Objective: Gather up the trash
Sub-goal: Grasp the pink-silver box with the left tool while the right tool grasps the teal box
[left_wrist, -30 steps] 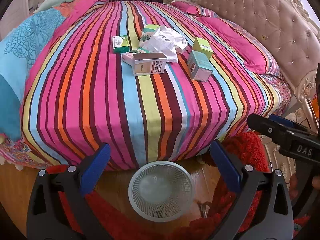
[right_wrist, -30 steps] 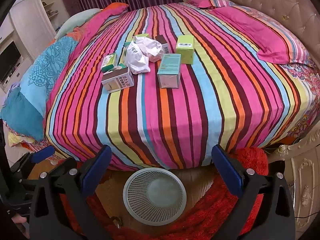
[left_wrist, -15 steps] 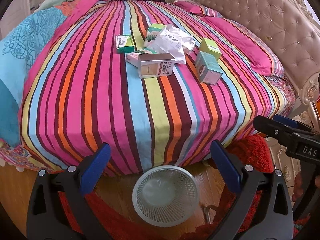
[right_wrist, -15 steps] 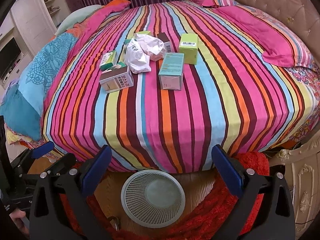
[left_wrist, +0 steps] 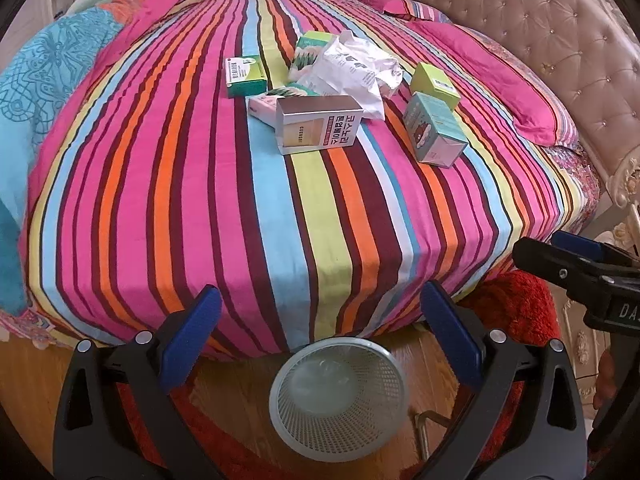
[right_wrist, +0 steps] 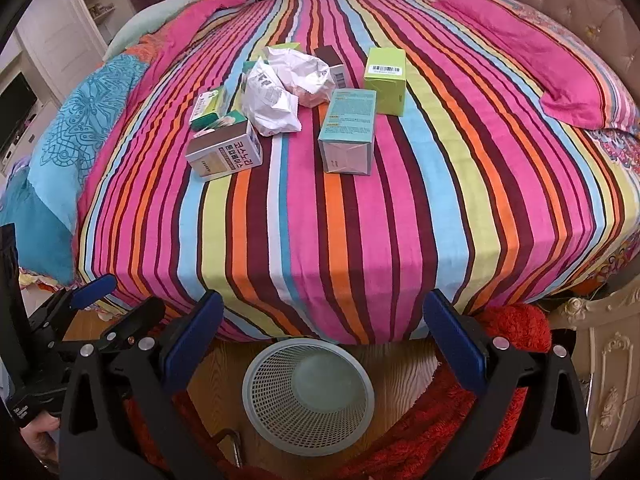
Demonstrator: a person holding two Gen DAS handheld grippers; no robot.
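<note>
Trash lies in a cluster on the striped bed [left_wrist: 200, 200]: a silver box with Korean print [left_wrist: 318, 125] [right_wrist: 224, 152], a teal box [left_wrist: 434, 133] [right_wrist: 348, 132], a lime-green box [left_wrist: 435, 84] [right_wrist: 385, 75], a small green box [left_wrist: 245, 76], and crumpled white paper [left_wrist: 352, 68] [right_wrist: 280, 92]. A white mesh wastebasket [left_wrist: 338, 396] [right_wrist: 308, 394] stands on the floor at the bed's foot. My left gripper [left_wrist: 320, 328] and right gripper [right_wrist: 320, 332] are both open and empty, above the basket, short of the bed edge.
A tufted beige headboard [left_wrist: 540, 40] runs along the right. A pink pillow [right_wrist: 540, 60] and a blue quilt [right_wrist: 72, 120] lie on the bed sides. A red shaggy rug [right_wrist: 460, 420] covers the wooden floor. White shelving [right_wrist: 60, 40] stands at the left.
Both grippers have moved forward toward the bed; the trash cluster looks nearer and larger. The jaws stay open.
</note>
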